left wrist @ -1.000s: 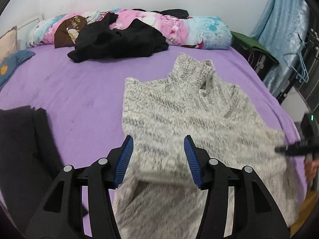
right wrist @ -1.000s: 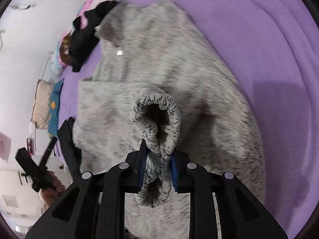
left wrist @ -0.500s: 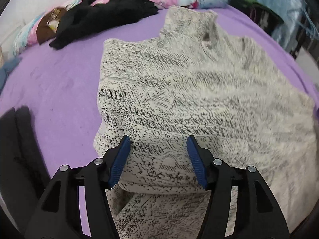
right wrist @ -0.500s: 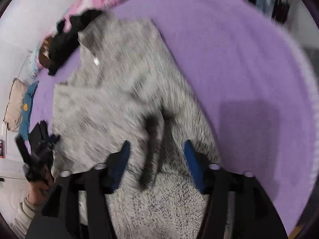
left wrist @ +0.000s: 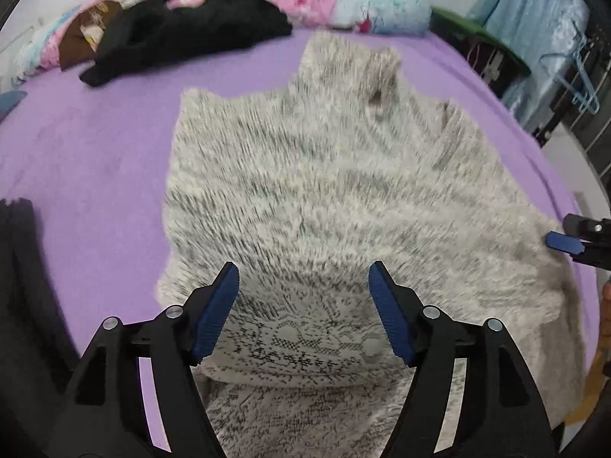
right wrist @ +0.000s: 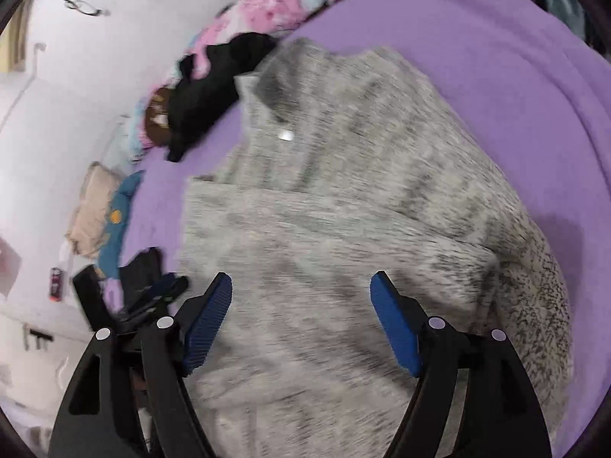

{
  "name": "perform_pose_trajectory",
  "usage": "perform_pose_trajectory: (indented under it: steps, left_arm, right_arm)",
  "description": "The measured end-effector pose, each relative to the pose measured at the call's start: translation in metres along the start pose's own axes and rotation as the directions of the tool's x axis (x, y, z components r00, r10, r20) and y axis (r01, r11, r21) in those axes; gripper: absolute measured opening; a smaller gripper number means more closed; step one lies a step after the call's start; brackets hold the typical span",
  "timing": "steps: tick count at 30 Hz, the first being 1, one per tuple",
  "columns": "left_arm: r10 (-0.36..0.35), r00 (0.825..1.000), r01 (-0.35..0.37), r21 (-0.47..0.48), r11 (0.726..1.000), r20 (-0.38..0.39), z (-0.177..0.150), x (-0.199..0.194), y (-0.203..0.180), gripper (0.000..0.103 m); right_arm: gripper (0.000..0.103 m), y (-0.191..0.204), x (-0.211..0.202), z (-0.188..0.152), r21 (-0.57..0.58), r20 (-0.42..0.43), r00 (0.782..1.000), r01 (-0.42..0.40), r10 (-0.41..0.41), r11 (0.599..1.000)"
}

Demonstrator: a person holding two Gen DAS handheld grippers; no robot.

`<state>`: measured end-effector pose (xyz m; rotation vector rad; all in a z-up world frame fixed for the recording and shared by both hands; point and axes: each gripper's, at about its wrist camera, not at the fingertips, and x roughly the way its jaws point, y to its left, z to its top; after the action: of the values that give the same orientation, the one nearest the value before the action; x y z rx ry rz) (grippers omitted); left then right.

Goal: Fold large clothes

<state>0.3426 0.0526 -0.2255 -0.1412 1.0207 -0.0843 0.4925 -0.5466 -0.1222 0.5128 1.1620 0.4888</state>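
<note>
the grey sweater (left wrist: 324, 198) lies spread on the purple bed sheet (left wrist: 88, 160), its sleeves folded in over the body. the left gripper (left wrist: 303, 307) and right gripper (right wrist: 301, 316) hover over its hem end, both wide and empty. next, probably pinch the hem corners and fold toward the collar (left wrist: 351, 65).

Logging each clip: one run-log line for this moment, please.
left tool: open, empty | right tool: open, empty | grey sweater: flat on purple bed, sleeves folded in
</note>
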Motion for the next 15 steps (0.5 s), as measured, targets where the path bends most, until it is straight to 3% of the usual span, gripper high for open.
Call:
perform_pose_trajectory:
  steps: [2,6,10,12,15]
  left_arm:
    - [-0.023,0.999,0.022,-0.039,0.999,-0.043,-0.005,0.018,0.007,0.071]
    - [-0.05,0.997,0.046,-0.065,0.997,-0.052,-0.011,0.029,0.012,0.071]
    - [-0.057,0.998,0.054,-0.084,0.995,-0.039,-0.009,0.009,0.012,0.075]
    - [-0.068,0.997,0.065,-0.106,0.992,-0.022,-0.008,-0.005,0.015,0.076]
    - [-0.069,0.998,0.07,-0.126,0.99,0.01,-0.017,-0.032,0.019,0.077]
  right_arm:
    - [0.074,-0.018,0.011,-0.005,0.033,-0.003,1.0,-0.022,0.022,0.999]
    - [0.072,-0.031,0.022,-0.011,0.034,0.01,1.0,-0.021,0.02,0.999]
    - [0.074,-0.015,0.013,-0.013,0.015,0.011,1.0,0.011,-0.011,1.0]
    - [0.082,-0.001,0.002,-0.02,-0.024,0.022,0.999,0.041,-0.04,0.999]
    - [0.084,0.013,-0.026,-0.04,-0.091,0.061,0.996,0.076,-0.07,0.993]
